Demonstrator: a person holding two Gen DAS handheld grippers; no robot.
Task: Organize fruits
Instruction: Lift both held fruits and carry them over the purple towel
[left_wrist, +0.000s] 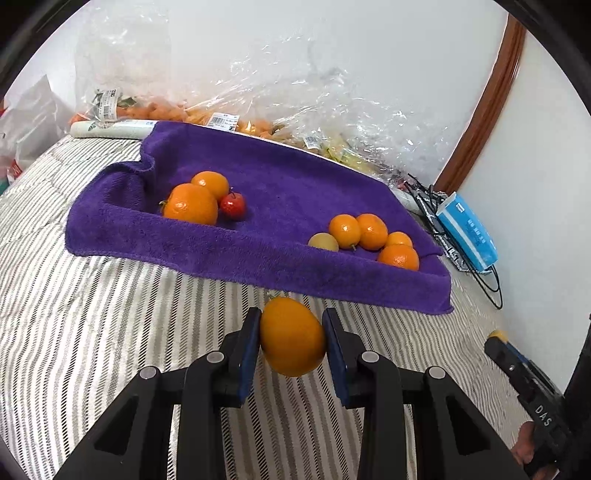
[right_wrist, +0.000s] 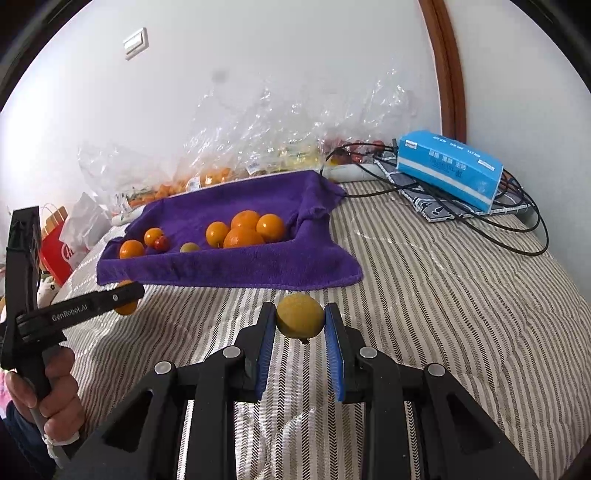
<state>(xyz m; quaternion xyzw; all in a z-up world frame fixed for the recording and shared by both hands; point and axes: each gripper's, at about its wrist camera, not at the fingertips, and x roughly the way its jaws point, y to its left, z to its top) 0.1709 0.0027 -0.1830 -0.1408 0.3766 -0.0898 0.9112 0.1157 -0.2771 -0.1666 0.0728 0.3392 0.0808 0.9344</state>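
Observation:
My left gripper (left_wrist: 291, 325) is shut on an orange (left_wrist: 291, 338) and holds it above the striped bedcover, just in front of the purple towel (left_wrist: 288, 199). My right gripper (right_wrist: 300, 317) is shut on a small yellow fruit (right_wrist: 300, 315), also in front of the purple towel (right_wrist: 229, 266). On the towel lie two oranges (left_wrist: 190, 205) with a small red fruit (left_wrist: 232, 206) at the left, and several oranges (left_wrist: 371, 230) with a yellowish fruit (left_wrist: 323, 242) at the right. The left gripper also shows in the right wrist view (right_wrist: 125, 299).
Clear plastic bags of fruit (left_wrist: 258, 122) lie along the wall behind the towel. A blue tissue pack (right_wrist: 448, 168) and black cables (right_wrist: 480, 218) sit at the right. A red paper bag (right_wrist: 55, 251) stands at the left. The striped bedcover (right_wrist: 443, 295) spreads all around.

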